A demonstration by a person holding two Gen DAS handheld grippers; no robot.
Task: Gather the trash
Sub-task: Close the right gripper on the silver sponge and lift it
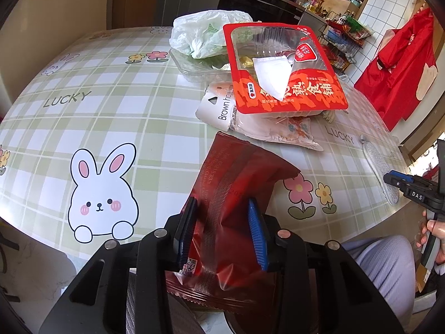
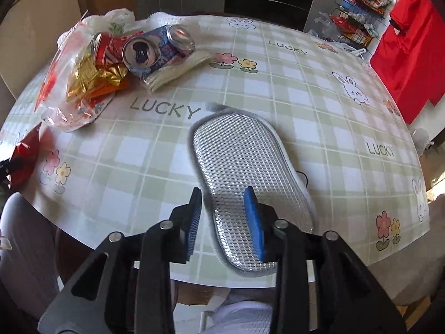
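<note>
Left gripper (image 1: 221,231) is the busy one: its jaws are partly closed and pinching a dark red wrapper (image 1: 233,183). The wrapper runs straight out ahead of the fingers, and its crimped end hangs back underneath the tool, past the near edge of the table (image 2: 306,97). So that piece of trash looks to be in hand.

What matters for the next move is the right gripper (image 2: 224,217) and the silver mesh pad (image 2: 239,156). The pad lies flat right under and ahead of the fingers. Its long axis runs away from the tool and leans a bit to the left at the far end, and its near end sits just about at the table edge below the jaws. The jaws are apart and not pressing on anything that I can see. The right finger is over the pad's surface and the left finger is just off its left rim. The pad is wider than the gap, so I don't think a grab across the width would work. My guess is it has to be pinched by the edge, through its thickness.

The rest of the trash — two crushed cans (image 2: 144,53) and some gold foil (image 2: 91,78) — is well ahead and off to the left of the right gripper. The right hand is free and the left one isn't, so I'd expect the right to go for whatever gets picked up next.
</note>
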